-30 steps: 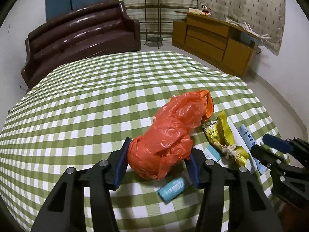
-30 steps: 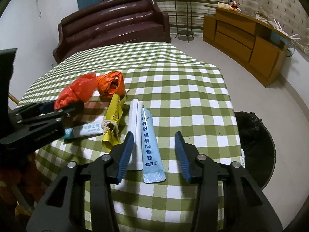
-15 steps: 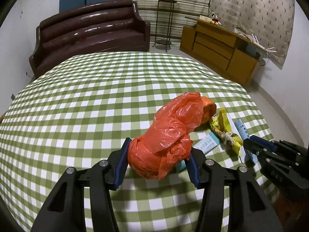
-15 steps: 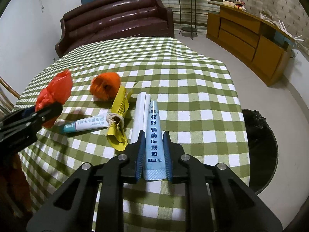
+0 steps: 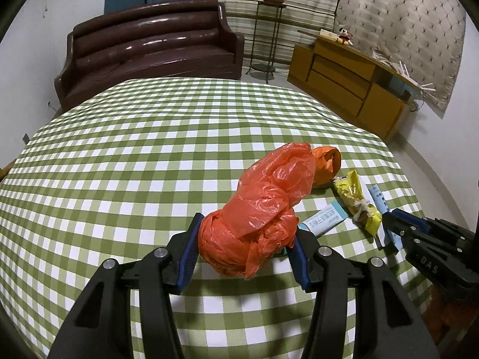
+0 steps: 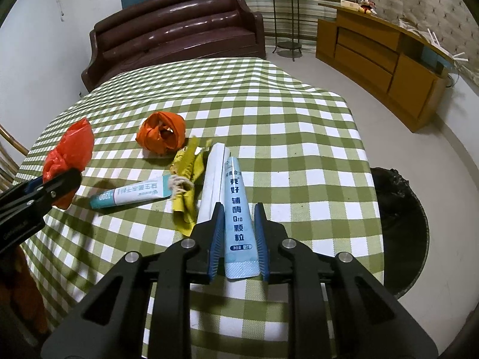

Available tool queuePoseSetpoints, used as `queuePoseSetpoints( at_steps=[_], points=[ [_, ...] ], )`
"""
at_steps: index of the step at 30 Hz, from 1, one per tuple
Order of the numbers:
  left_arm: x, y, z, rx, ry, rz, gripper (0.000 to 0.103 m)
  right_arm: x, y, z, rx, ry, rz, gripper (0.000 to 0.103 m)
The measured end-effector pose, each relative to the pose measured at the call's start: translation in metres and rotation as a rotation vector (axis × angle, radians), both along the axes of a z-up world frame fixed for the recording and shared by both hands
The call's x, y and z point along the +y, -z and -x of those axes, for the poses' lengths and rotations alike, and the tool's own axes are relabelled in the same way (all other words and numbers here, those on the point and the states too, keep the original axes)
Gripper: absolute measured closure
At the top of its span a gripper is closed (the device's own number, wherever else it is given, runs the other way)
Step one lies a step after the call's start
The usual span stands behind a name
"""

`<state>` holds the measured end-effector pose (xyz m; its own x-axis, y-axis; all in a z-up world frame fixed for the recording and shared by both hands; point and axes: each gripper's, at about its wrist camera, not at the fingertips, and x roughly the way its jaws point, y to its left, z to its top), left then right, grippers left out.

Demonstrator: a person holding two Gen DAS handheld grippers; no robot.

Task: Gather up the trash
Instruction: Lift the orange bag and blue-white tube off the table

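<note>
My left gripper [image 5: 247, 230] is shut on a crumpled red plastic bag [image 5: 263, 209] and holds it just above the green checked tablecloth [image 5: 134, 164]. The bag [image 6: 70, 152] and that gripper [image 6: 51, 188] also show at the left of the right wrist view. My right gripper [image 6: 239, 209] is shut on the near end of a light-blue sachet [image 6: 238, 197] with dark print; the sachet's far end rests on the cloth. In the left wrist view the right gripper [image 5: 398, 221] sits at the right, over the sachet.
On the cloth lie an orange crumpled bag [image 6: 161, 133], a yellow wrapper [image 6: 185, 185] tied with string, a teal-and-white tube [image 6: 128, 196] and a white strip [image 6: 212, 179]. A black bin [image 6: 398, 218] stands on the floor off the table's right edge. A brown sofa [image 5: 149, 51] is behind.
My right gripper closed its jaws on the blue sachet. My left gripper carried the red bag off the teal tube, away from the other trash.
</note>
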<state>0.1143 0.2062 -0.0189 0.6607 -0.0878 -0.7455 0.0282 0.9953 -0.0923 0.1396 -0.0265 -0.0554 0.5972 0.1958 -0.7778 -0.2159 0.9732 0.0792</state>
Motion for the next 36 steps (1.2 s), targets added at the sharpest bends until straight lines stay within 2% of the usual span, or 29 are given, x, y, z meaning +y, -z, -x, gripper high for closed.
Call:
queuePoseSetpoints(
  at_steps=[4,8,24,27,29,36],
  points=[
    [0.001,0.002,-0.001,0.004,-0.004,0.001,0.051,0.000,0.001,0.000,0.000,0.002,0.000,0.081],
    [0.003,0.003,-0.001,0.004,-0.006,0.000,0.051,-0.001,-0.001,0.000,-0.003,0.018,0.000,0.076],
    [0.003,0.006,-0.001,0.012,-0.013,0.002,0.051,0.000,0.000,0.000,-0.005,0.017,0.024,0.075],
    [0.003,0.008,-0.001,0.015,-0.018,0.005,0.051,0.003,0.001,0.001,-0.009,0.014,0.034,0.078],
    [0.005,0.010,0.001,0.015,-0.022,0.008,0.051,0.004,0.002,0.002,-0.010,0.013,0.039,0.084],
    [0.004,0.009,0.006,0.010,-0.030,0.016,0.051,0.004,0.004,0.005,-0.013,0.012,0.036,0.086]
  ],
)
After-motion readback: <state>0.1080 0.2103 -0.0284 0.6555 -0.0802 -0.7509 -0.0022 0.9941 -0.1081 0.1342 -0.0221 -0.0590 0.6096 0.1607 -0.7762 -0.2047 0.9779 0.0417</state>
